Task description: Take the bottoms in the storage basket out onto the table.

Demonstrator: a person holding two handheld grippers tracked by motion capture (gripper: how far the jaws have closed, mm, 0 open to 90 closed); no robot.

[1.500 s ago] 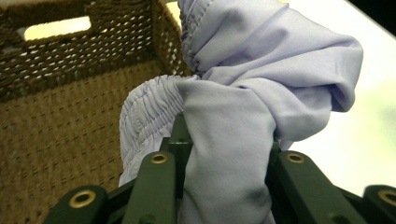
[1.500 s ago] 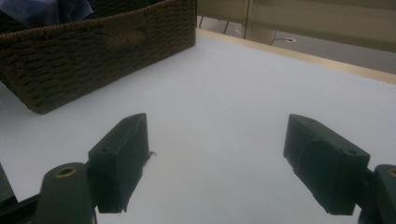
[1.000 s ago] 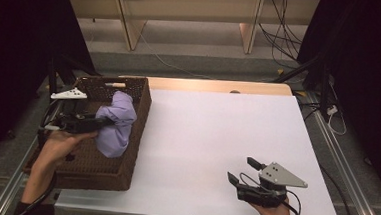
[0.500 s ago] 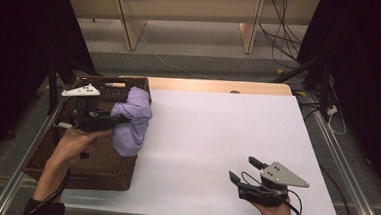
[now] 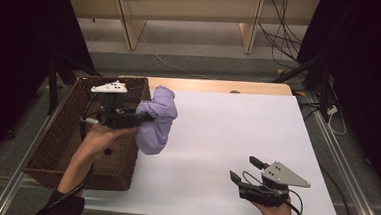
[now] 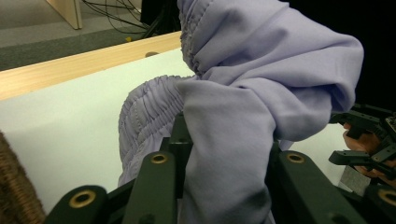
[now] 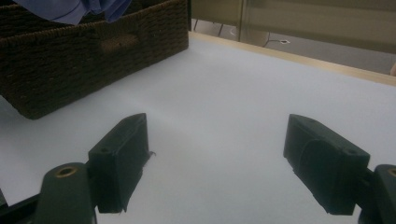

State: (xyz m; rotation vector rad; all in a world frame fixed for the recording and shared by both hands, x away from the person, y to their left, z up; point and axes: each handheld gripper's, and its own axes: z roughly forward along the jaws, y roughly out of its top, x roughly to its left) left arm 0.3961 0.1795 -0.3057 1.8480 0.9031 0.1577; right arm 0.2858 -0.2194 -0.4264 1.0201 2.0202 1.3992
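A lavender garment (image 5: pixel 156 120) with gathered elastic edges hangs bunched from my left gripper (image 5: pixel 143 117), which is shut on it. It hangs above the right rim of the brown wicker basket (image 5: pixel 61 144), partly over the white table top (image 5: pixel 238 120). In the left gripper view the cloth (image 6: pixel 261 84) bulges up between the two black jaws of the left gripper (image 6: pixel 224 163). My right gripper (image 5: pixel 244 168) rests near the table's front right, open, with nothing between its jaws. The right gripper view has the right gripper (image 7: pixel 219 154) spread wide over bare table.
The basket (image 7: pixel 93 60) stands at the table's left edge, with the garment (image 7: pixel 79 9) above it in the right gripper view. A wooden strip (image 5: pixel 220 86) runs along the far edge. Shelving legs and cables lie on the floor beyond. The right hand and its gripper (image 6: pixel 364 135) appear far off in the left gripper view.
My left gripper has carried the garment up and to the right, from inside the basket to over its right rim. The right gripper has stayed put.
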